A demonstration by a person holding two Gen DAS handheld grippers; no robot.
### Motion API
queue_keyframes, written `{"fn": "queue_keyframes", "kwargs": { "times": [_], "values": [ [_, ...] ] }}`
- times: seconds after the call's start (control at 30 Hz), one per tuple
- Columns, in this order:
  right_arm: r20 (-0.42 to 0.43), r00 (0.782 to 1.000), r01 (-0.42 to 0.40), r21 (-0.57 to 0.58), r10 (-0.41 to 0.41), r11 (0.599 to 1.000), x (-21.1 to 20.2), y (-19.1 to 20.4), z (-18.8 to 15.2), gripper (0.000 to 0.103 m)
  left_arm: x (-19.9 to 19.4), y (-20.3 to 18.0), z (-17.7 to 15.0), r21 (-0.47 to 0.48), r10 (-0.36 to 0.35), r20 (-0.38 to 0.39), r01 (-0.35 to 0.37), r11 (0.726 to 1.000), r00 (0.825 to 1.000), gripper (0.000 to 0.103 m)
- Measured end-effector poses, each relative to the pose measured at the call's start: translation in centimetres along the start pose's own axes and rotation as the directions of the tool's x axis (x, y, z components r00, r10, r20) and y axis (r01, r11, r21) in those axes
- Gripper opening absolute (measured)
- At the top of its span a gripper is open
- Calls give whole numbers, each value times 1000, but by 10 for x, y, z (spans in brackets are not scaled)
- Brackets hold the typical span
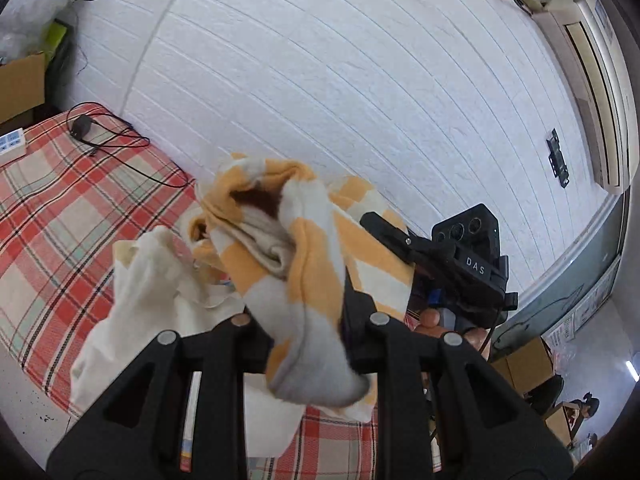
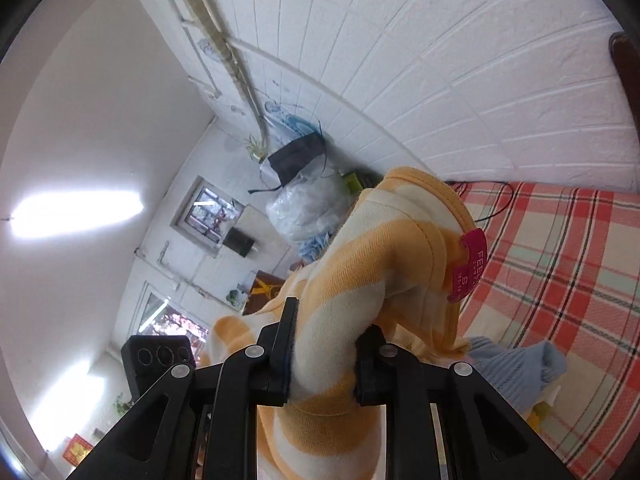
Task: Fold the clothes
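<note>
We are clamping both grippers, left (image 1: 304, 344) and right (image 2: 324, 360), on the soft, light top (image 2: 384, 264), gripping bunched fabric near its collar.

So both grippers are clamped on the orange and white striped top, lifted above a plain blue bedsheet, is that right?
Not quite. The bedsheet is plaid in red, cream and pale green, not plain blue; both wrist views show it. The rest holds: the left gripper and the right gripper are each shut on the orange and white striped top, raised above the bed.
</note>
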State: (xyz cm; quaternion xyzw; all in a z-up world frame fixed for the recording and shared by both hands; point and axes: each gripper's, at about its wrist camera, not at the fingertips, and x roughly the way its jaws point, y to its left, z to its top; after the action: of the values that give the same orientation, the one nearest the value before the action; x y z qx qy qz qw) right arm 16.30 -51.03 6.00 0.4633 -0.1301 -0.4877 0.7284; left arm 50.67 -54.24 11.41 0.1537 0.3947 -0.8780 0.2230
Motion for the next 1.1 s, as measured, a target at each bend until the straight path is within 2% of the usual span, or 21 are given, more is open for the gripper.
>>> {"fn": "queue_keyframes", "kwargs": {
  "times": [0.2,0.3,0.4,0.57,0.7,0.77,0.83,0.9,1.0,1.1],
  "values": [
    [-135,987,92,14,-89,996,39,-28,-38,24,11,69,-36,-131,46,-57,-53,990,997,24],
    [-170,975,144,12,-140,989,40,-44,-52,27,26,94,-58,-189,33,-99,-52,981,995,25],
    [-182,970,163,5,-159,987,41,-51,-57,28,27,108,-68,-224,-17,-88,-3,975,996,25],
    [-181,973,148,13,-143,989,37,-42,-60,22,21,107,-66,-202,-2,-70,-13,979,998,25],
    [-141,986,88,-24,-91,996,27,-16,-61,22,10,96,-58,-146,20,-34,-24,989,999,25],
    [-144,982,118,-41,-123,992,28,-19,-63,22,14,97,-59,-133,47,-48,-53,990,998,26],
    [-183,962,199,-39,-203,979,36,-33,-67,25,21,96,-63,-108,90,-60,-96,989,994,37],
    [-187,957,221,-33,-223,975,37,-45,-69,29,24,92,-68,-79,123,-49,-127,989,991,63],
    [-158,961,218,-62,-225,974,28,-42,-68,32,23,82,-73,-37,145,-12,-145,989,989,67],
    [-156,956,233,-113,-249,966,24,-33,-68,41,20,70,-76,15,183,19,-183,983,983,70]
  ]
}}
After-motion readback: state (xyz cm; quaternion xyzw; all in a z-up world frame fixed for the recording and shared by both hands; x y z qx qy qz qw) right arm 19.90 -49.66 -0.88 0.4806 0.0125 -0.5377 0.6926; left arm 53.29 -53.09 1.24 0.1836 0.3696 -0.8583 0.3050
